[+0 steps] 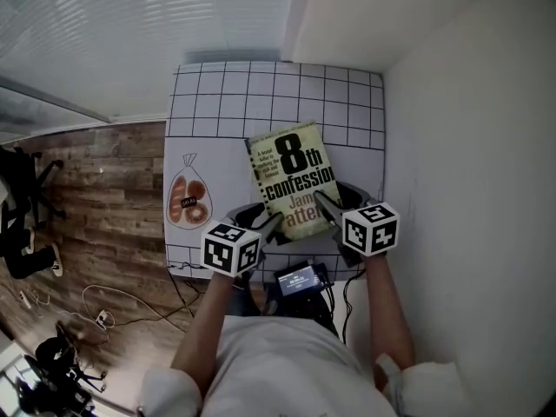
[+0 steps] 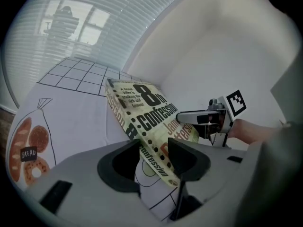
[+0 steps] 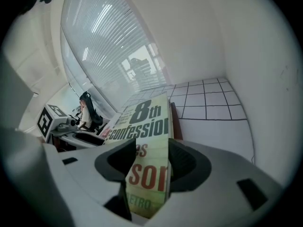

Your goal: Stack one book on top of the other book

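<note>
A cream-and-green paperback titled "8th confession" is held tilted over the white gridded mat. My left gripper is shut on its near left corner, the spine between the jaws. On the book's right edge my right gripper is shut too, with the cover between its pads. In the right gripper view a dark red edge of a second book peeks out from under the paperback; the rest of it is hidden.
A drawing of a bread bag is printed on the mat's left side. A white wall runs close along the table's right. A small black device with cables sits at the near edge. Wood floor lies to the left.
</note>
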A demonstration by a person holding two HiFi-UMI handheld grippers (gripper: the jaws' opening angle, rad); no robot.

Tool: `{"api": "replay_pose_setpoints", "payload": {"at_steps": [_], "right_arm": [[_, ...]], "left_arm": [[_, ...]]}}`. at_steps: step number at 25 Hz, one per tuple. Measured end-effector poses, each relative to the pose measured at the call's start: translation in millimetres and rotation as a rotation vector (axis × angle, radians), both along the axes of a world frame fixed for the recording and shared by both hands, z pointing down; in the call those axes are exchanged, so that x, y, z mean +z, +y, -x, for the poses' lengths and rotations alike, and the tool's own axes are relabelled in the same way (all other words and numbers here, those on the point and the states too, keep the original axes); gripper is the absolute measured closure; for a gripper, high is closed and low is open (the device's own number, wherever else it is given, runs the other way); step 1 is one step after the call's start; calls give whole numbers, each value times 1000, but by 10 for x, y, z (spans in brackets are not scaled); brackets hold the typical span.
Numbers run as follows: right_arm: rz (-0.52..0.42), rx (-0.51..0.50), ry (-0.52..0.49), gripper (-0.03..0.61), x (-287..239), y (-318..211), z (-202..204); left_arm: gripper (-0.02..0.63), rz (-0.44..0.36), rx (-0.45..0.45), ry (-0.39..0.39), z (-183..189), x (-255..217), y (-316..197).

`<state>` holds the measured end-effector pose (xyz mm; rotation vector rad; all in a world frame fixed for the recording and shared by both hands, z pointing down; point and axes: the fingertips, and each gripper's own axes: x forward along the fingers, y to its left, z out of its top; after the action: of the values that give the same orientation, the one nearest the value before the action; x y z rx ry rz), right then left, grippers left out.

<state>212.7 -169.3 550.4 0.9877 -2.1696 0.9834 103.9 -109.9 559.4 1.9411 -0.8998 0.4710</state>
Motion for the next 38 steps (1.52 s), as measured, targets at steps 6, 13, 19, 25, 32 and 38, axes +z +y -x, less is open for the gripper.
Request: {"api": "replay_pose_setpoints", "payload": {"at_steps": [6, 13, 19, 25, 32, 38], "right_arm": [[-6, -13, 19, 365, 83, -89, -38], [-3, -4, 56, 360, 151, -109, -78], [-17, 19, 95, 351, 178, -141, -141], [-52, 21, 153, 336, 160, -171, -197], [-39, 47, 160, 290, 184, -179, -237], [-68, 44, 192, 290, 173, -190, -235]], "left_arm": [[420, 10, 20, -19, -77, 81, 9], [426, 19, 38, -44, -120, 142, 20], [439, 13, 36, -37, -144, 135, -27], [440, 5, 47, -33, -172, 127, -64], [439, 7, 64, -40, -164, 148, -58], [446, -13, 73, -54, -139, 128, -78]]}}
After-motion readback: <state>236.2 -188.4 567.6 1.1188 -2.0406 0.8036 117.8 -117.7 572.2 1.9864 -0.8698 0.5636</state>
